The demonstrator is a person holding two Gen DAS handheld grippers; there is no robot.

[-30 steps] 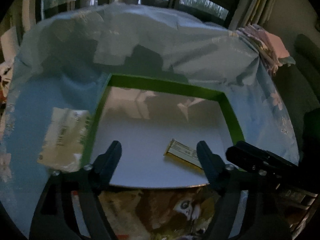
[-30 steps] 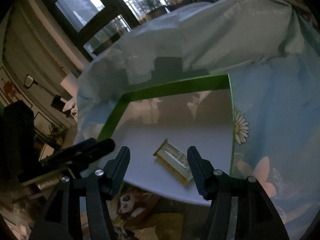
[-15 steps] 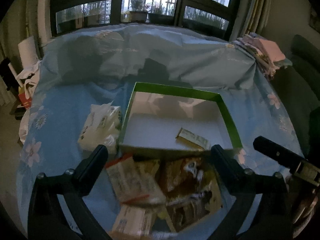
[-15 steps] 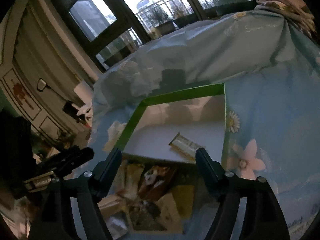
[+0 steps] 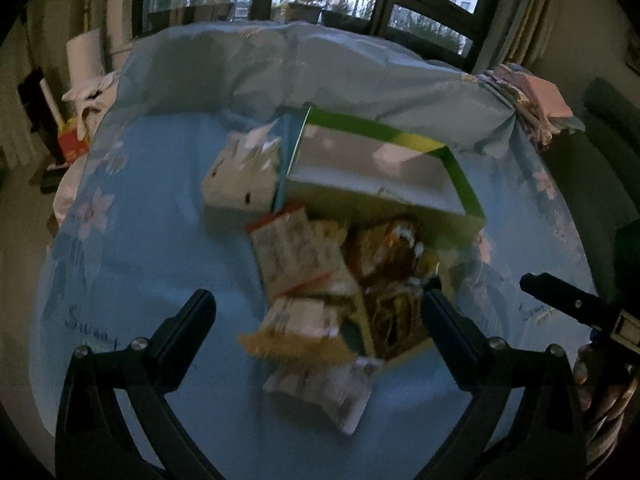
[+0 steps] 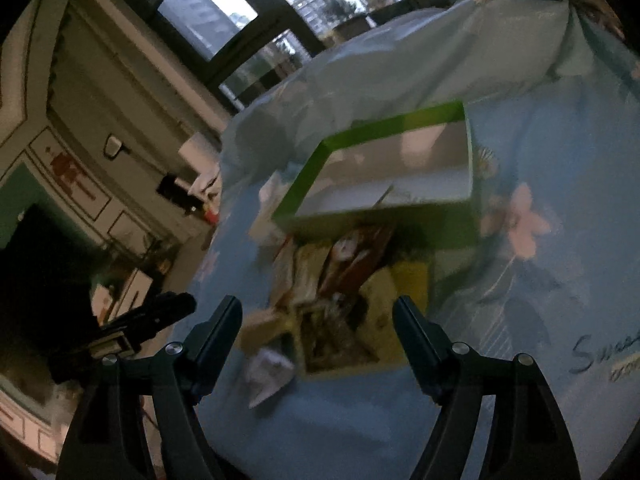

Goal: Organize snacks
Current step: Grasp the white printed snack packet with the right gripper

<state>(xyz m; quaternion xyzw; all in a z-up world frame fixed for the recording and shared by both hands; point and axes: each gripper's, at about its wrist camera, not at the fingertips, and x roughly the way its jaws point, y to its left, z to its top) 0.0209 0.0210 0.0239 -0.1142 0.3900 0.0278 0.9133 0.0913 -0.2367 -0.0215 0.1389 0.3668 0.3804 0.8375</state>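
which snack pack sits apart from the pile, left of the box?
The white pack, lying against the green box's left wall. The other packs are heaped together in front of the box, between it and the left gripper.

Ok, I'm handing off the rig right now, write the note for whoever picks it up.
Left claw: open, holding nothing, above the snack pile.
Right claw: open, holding nothing, also above the pile.
Green-rimmed box sits on the blue floral cloth just beyond the pile; a white packet lies against its left side.
Done: one packet seems to be in the box, though it is blurred.
Left: the pile and the white packet are still outside the box.
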